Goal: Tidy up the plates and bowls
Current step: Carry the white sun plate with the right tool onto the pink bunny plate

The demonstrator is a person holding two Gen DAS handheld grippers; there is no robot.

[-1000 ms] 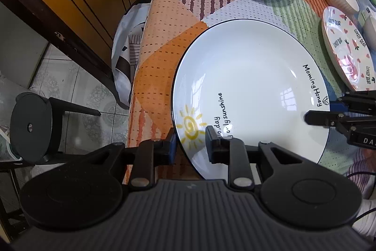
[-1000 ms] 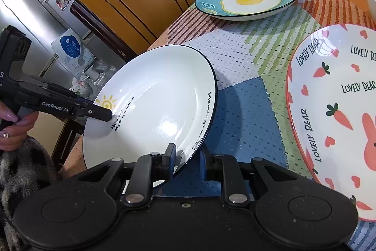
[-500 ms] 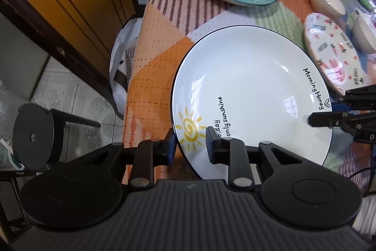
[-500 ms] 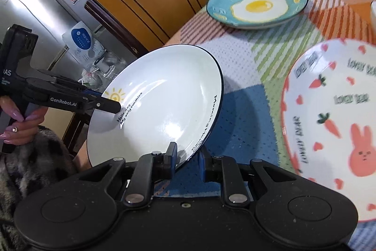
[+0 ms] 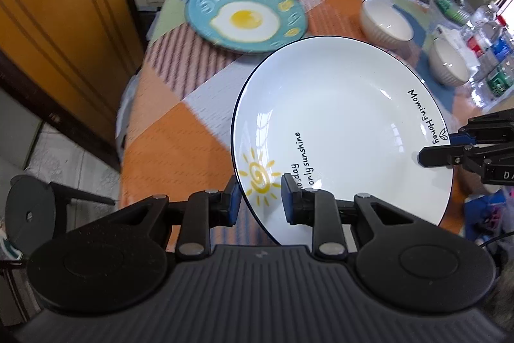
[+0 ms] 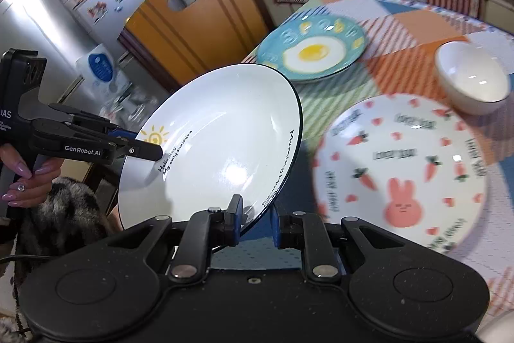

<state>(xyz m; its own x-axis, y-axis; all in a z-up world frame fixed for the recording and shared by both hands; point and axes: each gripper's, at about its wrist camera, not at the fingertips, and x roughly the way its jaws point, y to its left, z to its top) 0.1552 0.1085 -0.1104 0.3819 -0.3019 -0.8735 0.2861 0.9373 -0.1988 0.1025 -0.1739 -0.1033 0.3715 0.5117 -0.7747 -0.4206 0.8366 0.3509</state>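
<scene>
A white plate with a black rim and a yellow sun (image 5: 340, 130) (image 6: 218, 137) hangs tilted in the air above the table. My left gripper (image 5: 261, 202) is shut on its rim by the sun; it also shows in the right wrist view (image 6: 151, 150). My right gripper (image 6: 255, 219) is shut on the opposite rim by the lettering, also seen in the left wrist view (image 5: 430, 155). A blue fried-egg plate (image 5: 245, 16) (image 6: 313, 49) lies at the far side. A white rabbit-and-carrot plate (image 6: 401, 169) lies to the right.
Two white bowls (image 5: 385, 21) (image 5: 449, 61) stand on the patchwork tablecloth (image 5: 167, 130); one shows in the right wrist view (image 6: 472, 76). An orange cabinet (image 5: 54, 21) and a black stool (image 5: 29, 214) stand left of the table. Bottles (image 5: 491, 31) crowd the far right.
Both grippers have lifted the white sun plate off the table and carried it up and toward the table's far side, tilting it. The other plates and bowls have not moved.
</scene>
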